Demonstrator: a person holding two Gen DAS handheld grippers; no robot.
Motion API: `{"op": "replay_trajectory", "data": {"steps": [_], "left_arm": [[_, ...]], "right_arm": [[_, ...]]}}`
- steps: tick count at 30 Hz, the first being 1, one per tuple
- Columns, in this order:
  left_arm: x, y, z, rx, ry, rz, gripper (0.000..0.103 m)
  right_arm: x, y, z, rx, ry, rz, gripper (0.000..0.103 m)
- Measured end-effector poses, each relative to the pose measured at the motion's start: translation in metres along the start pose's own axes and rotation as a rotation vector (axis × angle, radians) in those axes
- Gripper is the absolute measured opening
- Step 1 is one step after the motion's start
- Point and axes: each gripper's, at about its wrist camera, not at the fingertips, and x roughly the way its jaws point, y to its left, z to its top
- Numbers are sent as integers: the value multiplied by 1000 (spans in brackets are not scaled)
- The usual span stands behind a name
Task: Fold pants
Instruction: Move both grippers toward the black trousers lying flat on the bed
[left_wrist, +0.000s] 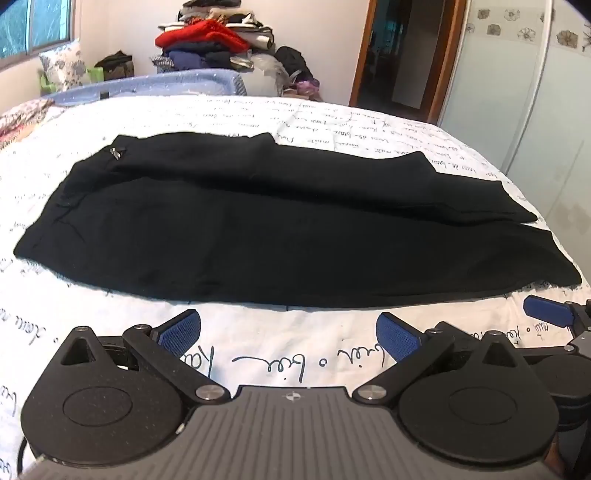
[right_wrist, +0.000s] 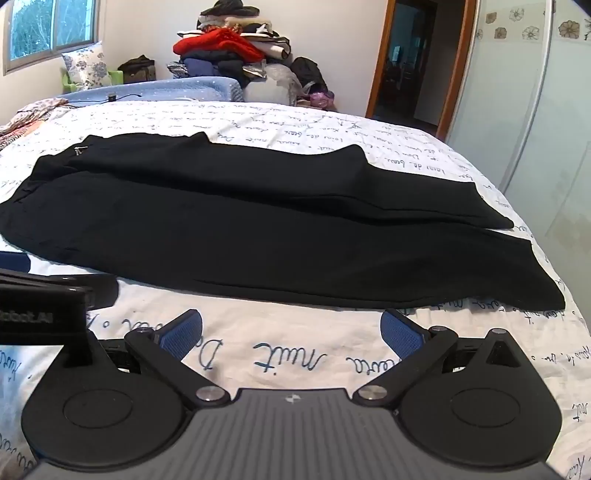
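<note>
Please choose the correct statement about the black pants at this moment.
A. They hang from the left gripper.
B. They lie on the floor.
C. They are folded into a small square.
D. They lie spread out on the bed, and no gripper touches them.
D: the black pants lie flat on the bed cover, both legs extended, while the left gripper and right gripper are open, short of the fabric.

Matt black cloth pants (left_wrist: 258, 229) lie on smooth white script-printed cotton bed sheet (left_wrist: 332, 118); tongs' blue pads (left_wrist: 181, 332) look rough-textured.

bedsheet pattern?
White bedsheet with dark cursive handwriting print; clearest in the right wrist view.
</note>
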Motion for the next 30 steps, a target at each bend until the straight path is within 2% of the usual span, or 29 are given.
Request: {"op": "replay_trajectory", "data": {"steps": [3, 5, 6, 7, 11, 15, 17, 24, 30], "left_arm": [[15, 8, -2, -61, 63, -27, 103], [30, 18, -5, -141, 161, -27, 102], [34, 20, -8, -157, 177, -15, 102], [34, 18, -9, -130, 152, -10, 103], [34, 11, -12, -80, 143, -4, 102], [32, 20, -12, -113, 135, -26, 102], [34, 19, -11, -98, 143, -27, 102], [32, 5, -14, 21, 141, 36, 102], [31, 12, -11, 8, 136, 77, 102]], "right_arm": [[10, -5, 7, 1, 23, -5, 103], [12, -1, 5, -28, 30, -21, 103], [14, 2, 3, -52, 39, -32, 103], [15, 4, 1, -65, 43, -37, 103], [16, -2, -4, -69, 60, -30, 103], [16, -16, -9, -36, 81, -43, 103], [15, -24, -10, -21, 82, -58, 103], [17, -32, -5, 28, 79, -45, 103], [16, -18, 0, -26, 60, -17, 103]]}}
